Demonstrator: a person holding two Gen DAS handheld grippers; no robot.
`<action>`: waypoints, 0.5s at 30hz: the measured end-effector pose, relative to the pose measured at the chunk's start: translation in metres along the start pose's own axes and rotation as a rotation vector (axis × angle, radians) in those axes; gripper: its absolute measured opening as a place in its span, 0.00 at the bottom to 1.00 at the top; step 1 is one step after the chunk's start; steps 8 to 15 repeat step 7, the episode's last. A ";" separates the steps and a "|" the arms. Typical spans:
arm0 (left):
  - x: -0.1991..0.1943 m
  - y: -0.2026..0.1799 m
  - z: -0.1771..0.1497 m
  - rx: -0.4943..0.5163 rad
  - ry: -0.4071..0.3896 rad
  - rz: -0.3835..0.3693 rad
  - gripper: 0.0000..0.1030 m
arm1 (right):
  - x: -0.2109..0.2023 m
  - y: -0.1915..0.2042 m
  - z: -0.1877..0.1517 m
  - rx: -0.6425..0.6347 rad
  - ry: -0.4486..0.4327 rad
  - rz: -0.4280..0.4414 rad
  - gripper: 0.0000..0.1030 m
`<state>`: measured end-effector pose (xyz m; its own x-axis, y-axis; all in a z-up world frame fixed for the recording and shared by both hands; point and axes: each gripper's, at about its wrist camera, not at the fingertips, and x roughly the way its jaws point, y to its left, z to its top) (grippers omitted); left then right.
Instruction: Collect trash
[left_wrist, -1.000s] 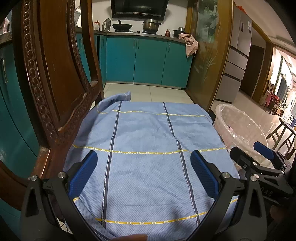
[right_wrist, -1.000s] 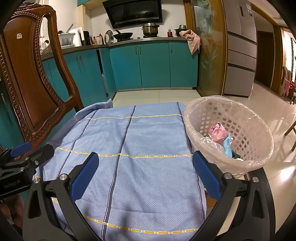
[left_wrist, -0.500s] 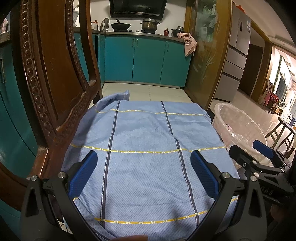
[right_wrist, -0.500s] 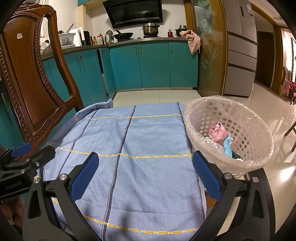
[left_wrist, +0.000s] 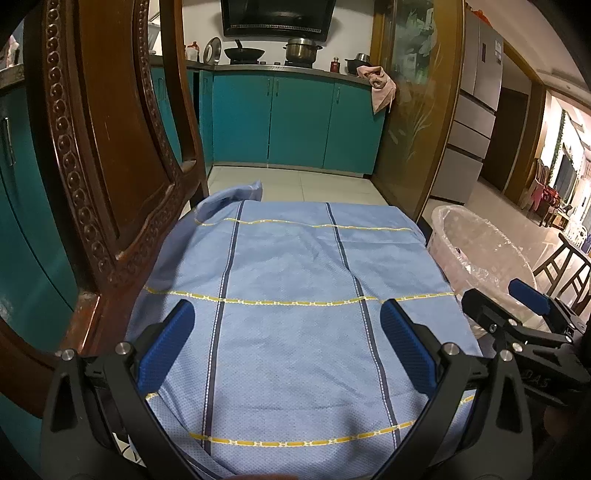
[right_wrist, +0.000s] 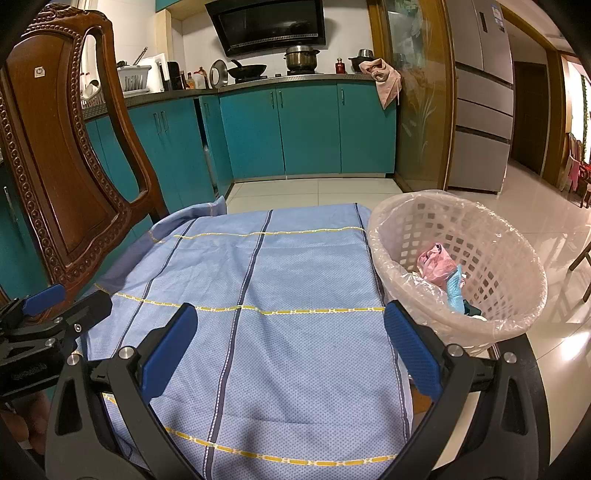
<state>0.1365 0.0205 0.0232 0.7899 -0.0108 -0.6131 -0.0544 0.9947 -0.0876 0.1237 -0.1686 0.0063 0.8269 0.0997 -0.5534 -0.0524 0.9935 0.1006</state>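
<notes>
Seen first from the left wrist camera, the left gripper (left_wrist: 282, 328) hangs over a blue cloth (left_wrist: 295, 295) with dark and yellow stripes, its blue-padded jaws spread wide with nothing between them. A carved wooden chair back (left_wrist: 110, 147) stands close at the left edge of the cloth. Off the right edge sits the trash basket (left_wrist: 476, 240), lined with a clear plastic bag; its contents are hidden from this angle. The right gripper (left_wrist: 517, 306) shows at the lower right, just in front of the basket.

From the right wrist camera, the right gripper (right_wrist: 290, 328) is likewise spread open and holds nothing, poised above the same blue cloth (right_wrist: 277, 277). The trash basket (right_wrist: 491, 229) stands just beside the cloth's right edge, tilted slightly toward the camera. Inside it lie a crumpled pink wrapper (right_wrist: 434, 264) and a light blue piece of trash (right_wrist: 454, 291), touching each other near the basket's near wall. The left gripper (right_wrist: 55, 306) appears at the lower left, in front of the chair back (right_wrist: 55, 166). Teal kitchen cabinets (right_wrist: 306, 129) line the far wall.
</notes>
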 end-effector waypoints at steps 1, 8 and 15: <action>0.000 0.000 0.000 -0.001 0.001 0.001 0.97 | 0.000 0.000 0.000 -0.001 0.000 -0.001 0.96; 0.002 -0.002 0.000 0.010 0.011 0.011 0.97 | 0.000 0.001 -0.001 0.000 0.001 0.002 0.96; 0.002 -0.002 0.000 0.010 0.011 0.011 0.97 | 0.000 0.001 -0.001 0.000 0.001 0.002 0.96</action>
